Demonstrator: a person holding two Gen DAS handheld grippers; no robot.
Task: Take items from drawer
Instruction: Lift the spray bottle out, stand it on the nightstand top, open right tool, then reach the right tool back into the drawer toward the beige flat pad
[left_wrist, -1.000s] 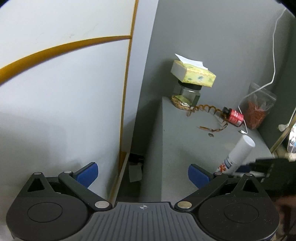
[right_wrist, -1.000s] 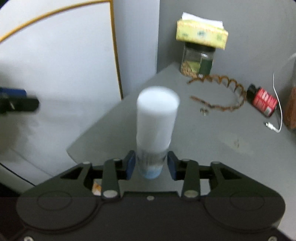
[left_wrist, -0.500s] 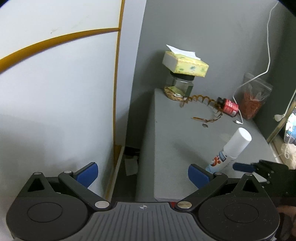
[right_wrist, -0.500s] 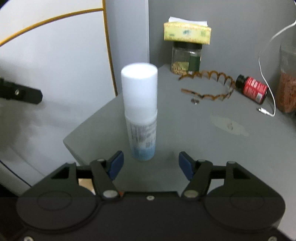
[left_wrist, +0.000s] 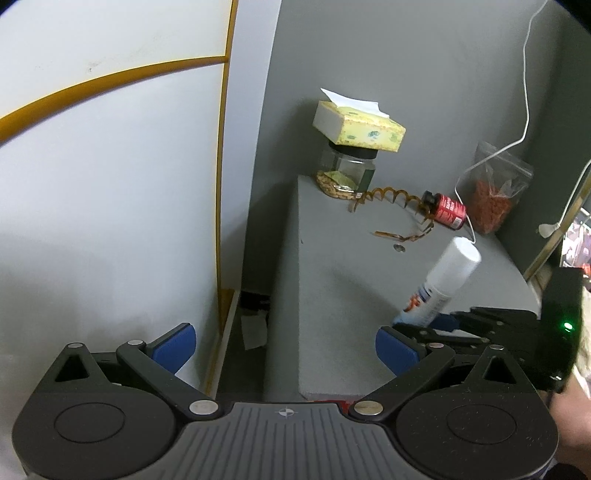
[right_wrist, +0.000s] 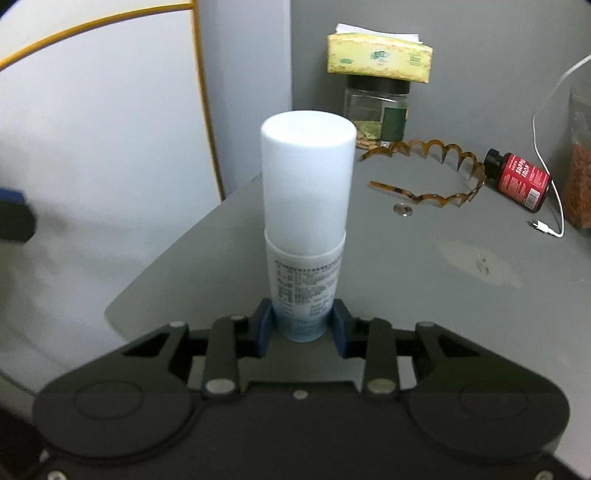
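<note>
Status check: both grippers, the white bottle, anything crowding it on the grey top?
Left gripper open, empty. Right gripper closing, white bottle between its pads, upright on grey top. Headband, coin well clear behind.

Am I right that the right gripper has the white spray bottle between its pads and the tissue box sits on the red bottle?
Not quite. The tissue box sits on the glass jar, as the right wrist view shows; the red bottle lies apart. The right gripper is closing on the white spray bottle.

A smooth matt plastic roll-on bottle (right_wrist: 306, 206) is standing on the matt grey counter (right_wrist: 424, 280), near a glossy tortoiseshell plastic headband (right_wrist: 432, 173).
</note>
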